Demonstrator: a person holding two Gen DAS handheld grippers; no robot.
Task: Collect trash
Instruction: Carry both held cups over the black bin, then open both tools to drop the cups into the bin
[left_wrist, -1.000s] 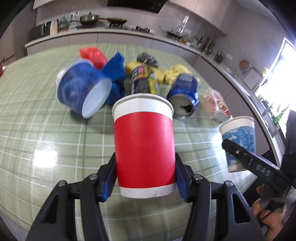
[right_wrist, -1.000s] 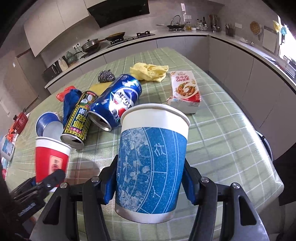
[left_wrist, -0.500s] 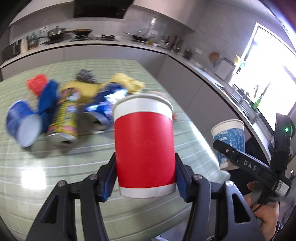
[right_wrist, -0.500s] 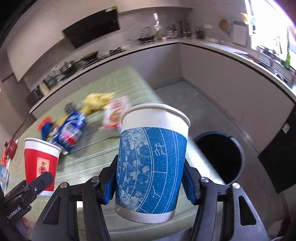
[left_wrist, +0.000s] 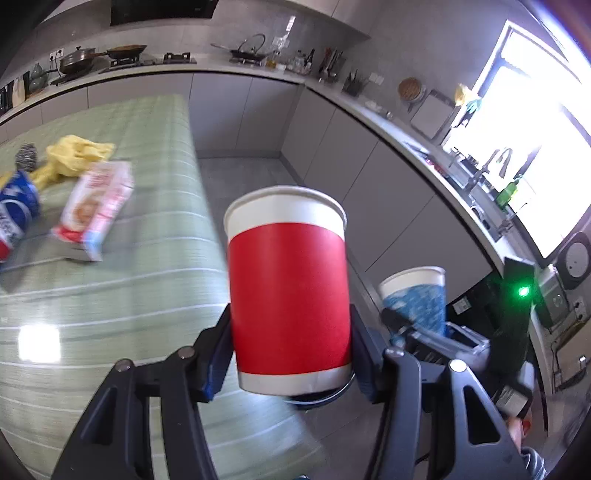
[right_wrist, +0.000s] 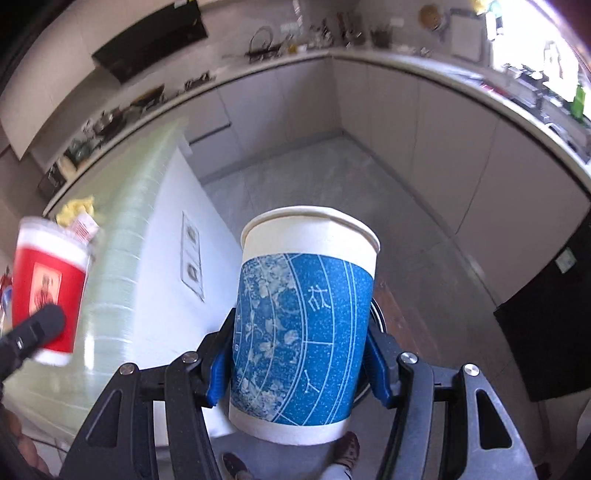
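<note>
My left gripper (left_wrist: 291, 354) is shut on a red paper cup (left_wrist: 290, 295), held upright beyond the right edge of the green table (left_wrist: 129, 295). In the right wrist view the red cup (right_wrist: 48, 284) shows at the far left. My right gripper (right_wrist: 301, 369) is shut on a blue patterned paper cup (right_wrist: 303, 317), upright above the grey floor. The blue cup (left_wrist: 415, 299) also appears to the right of the red one. A dark round bin rim (left_wrist: 317, 398) peeks out under the red cup, and a sliver of the bin (right_wrist: 377, 314) shows behind the blue cup.
On the table lie a snack packet (left_wrist: 96, 206), a yellow cloth (left_wrist: 74, 155), a blue can (left_wrist: 11, 214) and a steel scourer (left_wrist: 26, 154). The table's white side panel (right_wrist: 166, 258) stands left of the blue cup. Grey cabinets line the walls. A person's shoes (right_wrist: 236, 463) show below.
Both grippers have swung right, off the table and out over the floor, each still holding its cup. The table's trash has slid to the left, and the bin is now mostly hidden behind the cups.
</note>
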